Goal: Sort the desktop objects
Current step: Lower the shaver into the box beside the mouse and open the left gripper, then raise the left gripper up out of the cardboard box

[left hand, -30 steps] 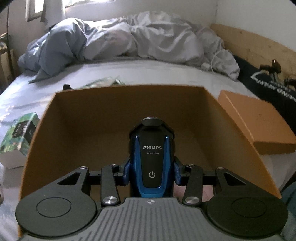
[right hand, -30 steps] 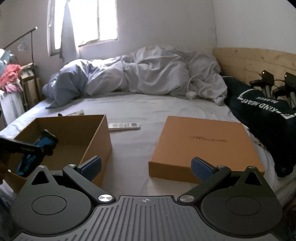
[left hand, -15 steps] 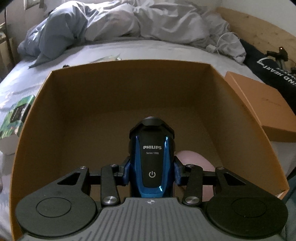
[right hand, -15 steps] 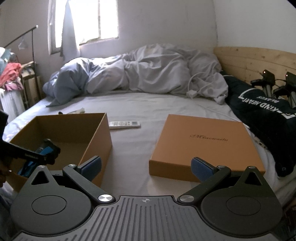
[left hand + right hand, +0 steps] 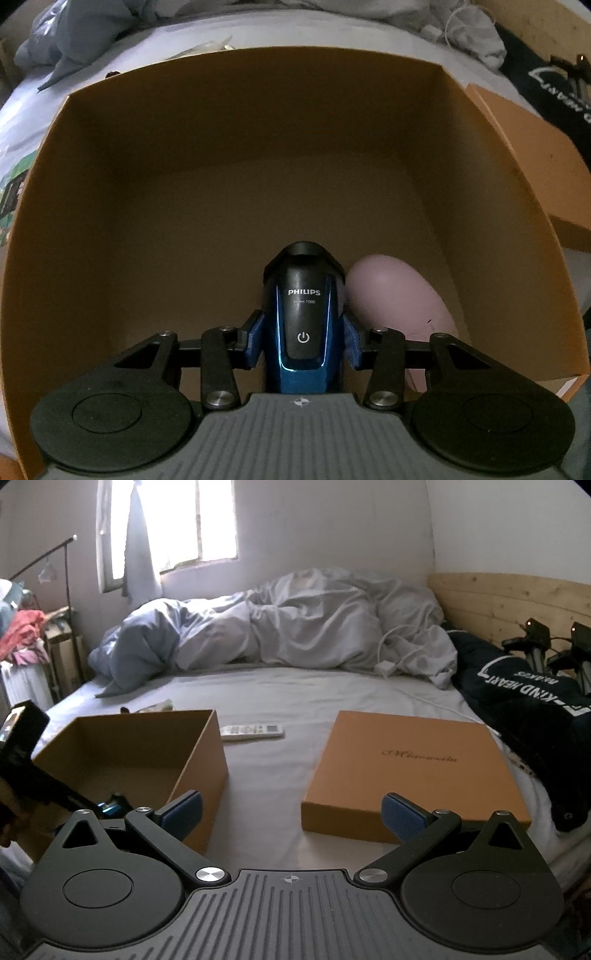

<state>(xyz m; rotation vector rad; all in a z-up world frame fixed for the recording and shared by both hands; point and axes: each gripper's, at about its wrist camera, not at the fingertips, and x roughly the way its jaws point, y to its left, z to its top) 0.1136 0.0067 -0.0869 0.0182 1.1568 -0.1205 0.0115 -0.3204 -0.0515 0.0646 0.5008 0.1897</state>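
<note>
L gripper point(image 5: 303, 341) clamps the shaver point(image 5: 302, 325) low inside the open box point(image 5: 236, 122), just beside a pink object point(image 5: 395, 295). Risk: releasing w/ shaver upright, it tips onto the pink object. Box walls close in; floor ahead is free. R gripper point(image 5: 291, 812) wide, holding nothing, over the bed point(image 5: 295, 701).

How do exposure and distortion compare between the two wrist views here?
Left wrist: dim inside the cardboard box, its walls bowed by the fisheye; shaver logo still legible. Right wrist: window blown out, bed evenly lit, corners vignetted.
</note>
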